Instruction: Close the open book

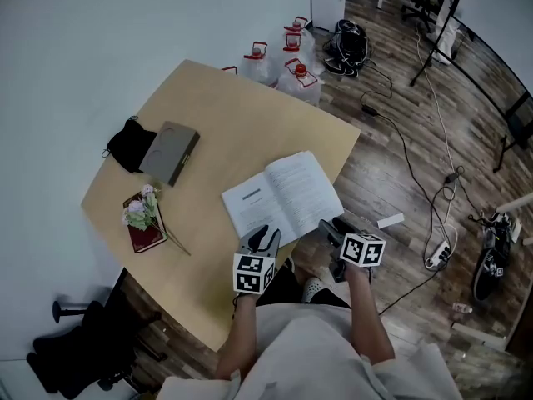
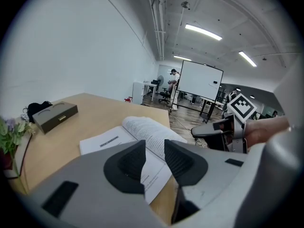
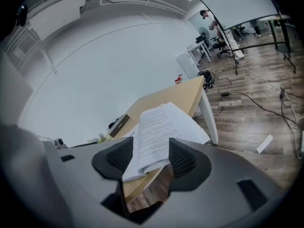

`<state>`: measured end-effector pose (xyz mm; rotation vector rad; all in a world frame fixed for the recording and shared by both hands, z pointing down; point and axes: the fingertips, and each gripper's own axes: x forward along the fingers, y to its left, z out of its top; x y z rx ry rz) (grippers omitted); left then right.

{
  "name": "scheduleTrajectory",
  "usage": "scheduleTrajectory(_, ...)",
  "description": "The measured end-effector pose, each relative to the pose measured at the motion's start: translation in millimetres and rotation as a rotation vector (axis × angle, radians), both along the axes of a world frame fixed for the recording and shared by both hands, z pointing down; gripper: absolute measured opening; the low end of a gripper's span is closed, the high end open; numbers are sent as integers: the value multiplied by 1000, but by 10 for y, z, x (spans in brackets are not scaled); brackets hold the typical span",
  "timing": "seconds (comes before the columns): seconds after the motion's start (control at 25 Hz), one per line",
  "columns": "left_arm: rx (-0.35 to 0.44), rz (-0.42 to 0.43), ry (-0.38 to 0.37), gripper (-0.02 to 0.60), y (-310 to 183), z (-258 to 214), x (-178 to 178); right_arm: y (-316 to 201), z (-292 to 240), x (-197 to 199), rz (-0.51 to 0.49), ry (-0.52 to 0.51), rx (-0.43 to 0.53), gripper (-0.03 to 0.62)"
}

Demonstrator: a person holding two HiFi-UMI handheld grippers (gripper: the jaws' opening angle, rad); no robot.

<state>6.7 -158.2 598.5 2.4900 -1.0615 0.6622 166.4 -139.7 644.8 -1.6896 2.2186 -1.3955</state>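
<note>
The open book (image 1: 283,192) lies flat, pages up, near the front right corner of the counter (image 1: 208,107), with its spine running roughly from 7 o'clock to 1 o'clock in the head view. This position puts both page blocks within direct reach of the person. The left gripper (image 1: 266,237) hangs at the book's 6 o'clock, over the near edge of the left page. Its jaws are parted by a narrow gap and hold nothing; printed paper shows through the gap. The right gripper (image 1: 330,228) sits at the book's 4 o'clock, off the counter's edge and level with the right page block. Its jaws are spread wide and grip nothing. This approach from the side probably serves to catch the free page edge so the right half can be folded over the spine. The right gripper view shows that edge framed between the pads, but whether it is already inside the jaws or just ahead of them cannot be settled. The left gripper is placed to steady the opposite half during the fold. A grey case (image 1: 171,152), a black pouch (image 1: 129,144) and a red book (image 1: 146,233) lie well apart at 9 to 10 o'clock, outside the fold path.
</note>
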Motion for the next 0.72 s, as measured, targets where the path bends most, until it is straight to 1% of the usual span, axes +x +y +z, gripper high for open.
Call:
scheduleTrajectory(0.2, -27, 36, 16, 132, -160, 186, 281, -38, 216, 156, 73, -79, -44, 245)
scheduleTrajectory(0.36, -66, 61, 31, 132, -260, 399, 496, 5, 305, 196, 100, -126, -61, 247)
scheduleTrajectory(0.44, -84, 77, 33, 130, -325, 499, 596, 24, 374, 221, 123, -170, -67, 250)
scheduleTrajectory(0.6, -99, 107, 26, 131, -491, 644, 662, -13, 515, 186, 183, -279, -79, 258)
scheduleTrajectory(0.72, -110, 139, 9, 130, -577, 723, 740, -60, 607, 215, 213, -325, -80, 278)
